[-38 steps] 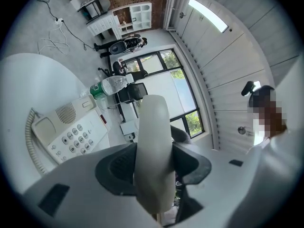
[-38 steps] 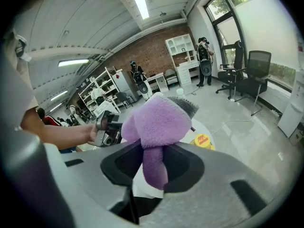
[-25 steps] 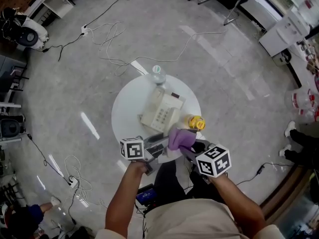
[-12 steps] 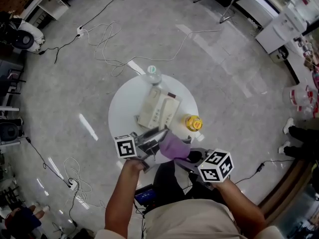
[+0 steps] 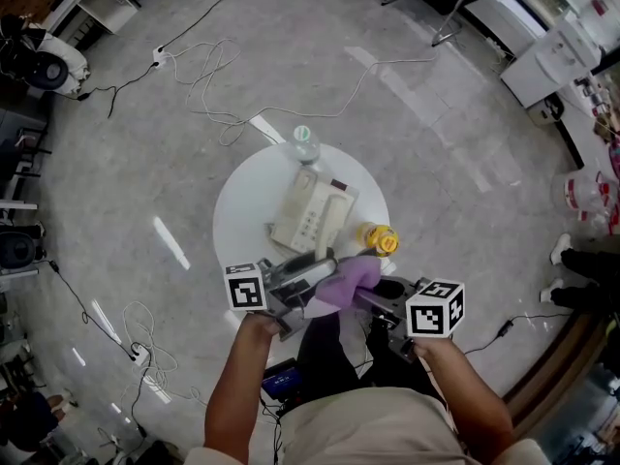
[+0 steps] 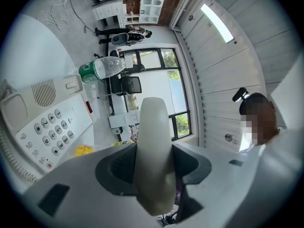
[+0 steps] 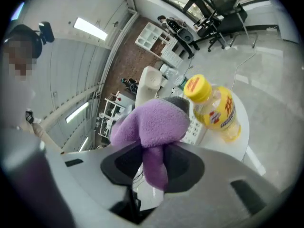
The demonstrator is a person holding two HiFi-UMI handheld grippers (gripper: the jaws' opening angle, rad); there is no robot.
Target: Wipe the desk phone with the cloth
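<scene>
The cream desk phone base [image 5: 312,217] lies on the round white table [image 5: 242,223]; its keypad [image 6: 50,132] shows at the left of the left gripper view. My left gripper [image 5: 312,267] is shut on the phone's handset [image 6: 153,151], held off the base over the table's near edge. My right gripper [image 5: 366,296] is shut on a purple cloth [image 5: 349,279], bunched in front of its jaws [image 7: 152,122]. The cloth sits right beside the handset [image 7: 149,85], which rises just behind it in the right gripper view.
A clear bottle with a green label [image 5: 305,144] stands at the table's far edge behind the phone. A yellow drink bottle [image 5: 380,239] lies on the table right of the phone. Cables [image 5: 208,71] trail over the grey floor.
The left gripper has lifted a little with the handset. The right gripper has rolled, and the cloth has shifted against the handset's end.
</scene>
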